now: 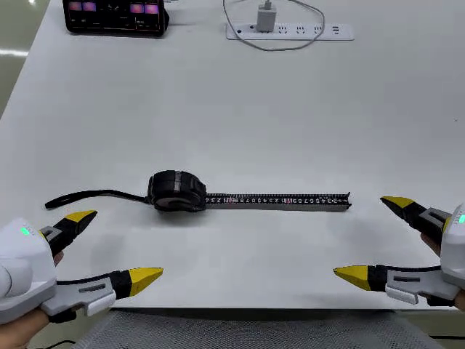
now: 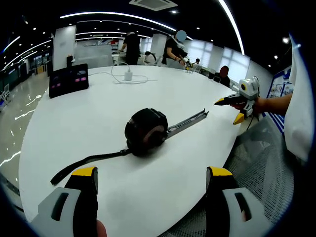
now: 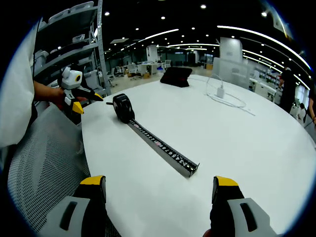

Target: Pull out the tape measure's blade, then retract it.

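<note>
A black tape measure (image 1: 176, 192) lies on the white table (image 1: 240, 109), its blade (image 1: 280, 200) drawn out to the right and lying flat, its strap (image 1: 87, 196) trailing left. My left gripper (image 1: 116, 247) is open at the near left edge, short of the case (image 2: 146, 131) and touching nothing. On the near right my right gripper (image 1: 374, 240) is open too, a little short of the blade's end hook (image 3: 191, 169). The right gripper view has the blade (image 3: 158, 144) running back to the case (image 3: 123, 107).
A dark tablet (image 1: 116, 14) stands at the table's far left. A white power strip (image 1: 290, 30) with a plugged charger and looped cable lies at the far middle. A mesh chair (image 1: 240, 331) sits below the near edge. People stand beyond the table (image 2: 175, 47).
</note>
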The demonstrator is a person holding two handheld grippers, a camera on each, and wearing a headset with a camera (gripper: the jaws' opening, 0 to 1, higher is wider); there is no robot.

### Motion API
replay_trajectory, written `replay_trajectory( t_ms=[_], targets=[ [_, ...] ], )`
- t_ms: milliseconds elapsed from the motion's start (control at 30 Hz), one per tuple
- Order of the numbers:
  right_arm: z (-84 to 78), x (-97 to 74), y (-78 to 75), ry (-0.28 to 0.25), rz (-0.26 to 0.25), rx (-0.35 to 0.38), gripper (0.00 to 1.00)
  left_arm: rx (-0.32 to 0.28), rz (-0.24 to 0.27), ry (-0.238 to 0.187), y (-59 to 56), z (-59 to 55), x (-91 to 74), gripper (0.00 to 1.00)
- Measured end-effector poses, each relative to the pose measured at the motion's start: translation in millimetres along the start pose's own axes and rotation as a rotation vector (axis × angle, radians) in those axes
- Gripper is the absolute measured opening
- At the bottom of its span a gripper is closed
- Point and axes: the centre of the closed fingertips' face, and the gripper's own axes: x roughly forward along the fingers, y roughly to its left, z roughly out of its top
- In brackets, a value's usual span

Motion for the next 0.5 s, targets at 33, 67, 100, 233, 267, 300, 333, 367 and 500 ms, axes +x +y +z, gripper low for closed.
replay_trajectory(
  t_ms=[33, 67, 100, 233, 267, 300, 333, 367, 500],
  targets=[
    [-0.7, -0.1, 0.2, 0.002, 0.0, -0.001, 0.88, 0.001, 0.0, 0.002, -0.1, -0.5, -0.2, 0.88],
    [-1.6, -0.4, 0.5, 0.004, 0.0, -0.002, 0.88, 0.001, 0.0, 0.003, -0.3, -0.8, -0.7, 0.88],
    [-1.8, -0.6, 0.8, 0.005, 0.0, -0.002, 0.88, 0.001, 0.0, 0.003, -0.3, -1.0, -1.1, 0.88],
    [-2.3, -2.0, 1.1, 0.004, -0.001, 0.001, 0.88, 0.005, 0.003, 0.007, -0.4, -1.9, -2.3, 0.88],
    [-2.1, -2.2, 0.8, 0.003, -0.003, 0.001, 0.88, 0.006, 0.003, 0.007, -0.4, -1.9, -2.3, 0.88],
    [-1.7, -2.4, 0.5, 0.002, -0.003, 0.002, 0.88, 0.006, 0.003, 0.007, -0.7, -1.7, -2.3, 0.88],
    [-1.0, -2.7, 0.4, 0.0, -0.003, 0.002, 0.88, 0.007, 0.003, 0.005, -0.8, -1.0, -2.3, 0.88],
    [-0.6, -2.7, 0.2, 0.0, -0.004, 0.001, 0.88, 0.007, 0.003, 0.004, -0.8, -0.4, -2.2, 0.88],
    [-0.2, -2.5, 0.5, -0.001, -0.003, 0.001, 0.88, 0.009, 0.005, 0.0, -0.5, 1.3, -1.8, 0.89]
  ],
)
